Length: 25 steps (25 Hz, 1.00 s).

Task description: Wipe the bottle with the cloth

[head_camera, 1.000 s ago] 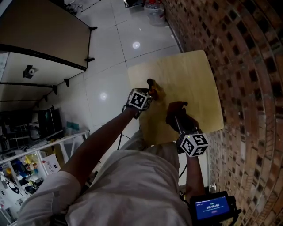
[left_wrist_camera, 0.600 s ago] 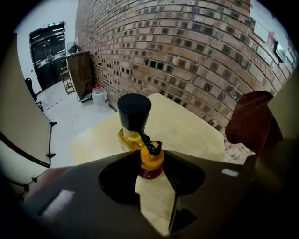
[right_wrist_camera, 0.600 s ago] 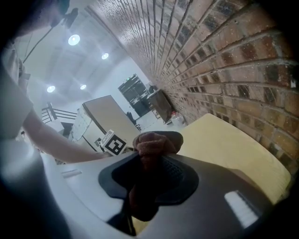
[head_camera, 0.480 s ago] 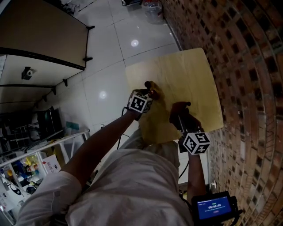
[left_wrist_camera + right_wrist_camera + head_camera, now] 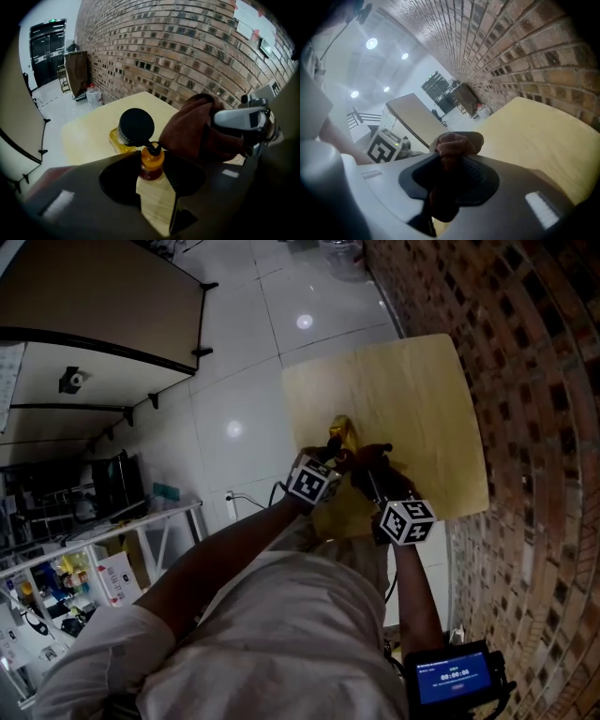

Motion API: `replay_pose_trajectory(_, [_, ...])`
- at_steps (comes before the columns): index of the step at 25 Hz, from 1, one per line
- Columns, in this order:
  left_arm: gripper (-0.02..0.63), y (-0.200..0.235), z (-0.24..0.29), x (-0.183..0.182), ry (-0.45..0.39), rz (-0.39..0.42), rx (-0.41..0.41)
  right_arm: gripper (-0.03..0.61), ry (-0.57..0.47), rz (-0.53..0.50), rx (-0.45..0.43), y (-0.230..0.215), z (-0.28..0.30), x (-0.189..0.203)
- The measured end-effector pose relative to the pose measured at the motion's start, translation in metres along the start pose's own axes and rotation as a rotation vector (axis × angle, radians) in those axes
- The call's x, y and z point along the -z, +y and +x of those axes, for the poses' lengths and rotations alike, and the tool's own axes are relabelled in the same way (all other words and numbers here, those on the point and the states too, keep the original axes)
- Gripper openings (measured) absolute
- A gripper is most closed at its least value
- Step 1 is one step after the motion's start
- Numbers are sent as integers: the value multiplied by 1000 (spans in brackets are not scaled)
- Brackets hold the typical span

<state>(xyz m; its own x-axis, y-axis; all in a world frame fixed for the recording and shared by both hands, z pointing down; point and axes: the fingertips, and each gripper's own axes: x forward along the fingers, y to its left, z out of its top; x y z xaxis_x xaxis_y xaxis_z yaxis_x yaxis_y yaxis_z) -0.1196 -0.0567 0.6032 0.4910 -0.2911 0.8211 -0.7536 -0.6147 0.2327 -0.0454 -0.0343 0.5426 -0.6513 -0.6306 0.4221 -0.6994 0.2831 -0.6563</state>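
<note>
A small bottle (image 5: 152, 161) with an orange body sits between the jaws of my left gripper (image 5: 152, 172), which is shut on it. Just beyond it I see a round black cap (image 5: 136, 126) over a yellow part; whether they belong to the same bottle is unclear. In the head view the bottle (image 5: 342, 434) shows yellow above the wooden table (image 5: 422, 399), ahead of the left gripper (image 5: 333, 454). My right gripper (image 5: 447, 173) is shut on a brown cloth (image 5: 452, 144). The cloth (image 5: 197, 136) is bunched right beside the cap, on its right. The right gripper (image 5: 373, 474) stands close beside the left.
A brick wall (image 5: 534, 381) runs along the table's right side. White tiled floor (image 5: 244, 352) lies left of the table, with a large desk (image 5: 94, 306) and a cluttered shelf (image 5: 75, 577). A water jug (image 5: 93, 96) stands by the wall beyond the table.
The left gripper has moved right with the bottle, toward the right gripper. The two grippers now stand side by side, with the cloth up against the bottle.
</note>
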Motion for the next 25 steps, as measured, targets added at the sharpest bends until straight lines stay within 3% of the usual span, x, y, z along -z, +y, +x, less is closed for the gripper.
replay_pose_trajectory(5, [167,-16,-7,2,-14,11,19,98,13,13,-46,2,24,18])
replay_pose_trajectory(10, [167,-27,-1,17,8,97,39,98,32,24,-34,-1,36,38])
replay_pose_trajectory(15, [167,-33,0,24,19,185,43,98,33,1,23,-15,49,50])
replay_pose_trajectory(20, [167,-32,-1,26,11,171,32,97,49,-4,111,-37,61,60])
replay_pose_trajectory(23, [167,-28,-3,31,21,183,10,94,116,-34,193,-56,74,77])
replay_pose_trajectory(25, [167,-26,-5,34,28,191,1,94,224,-110,237,-70,85,102])
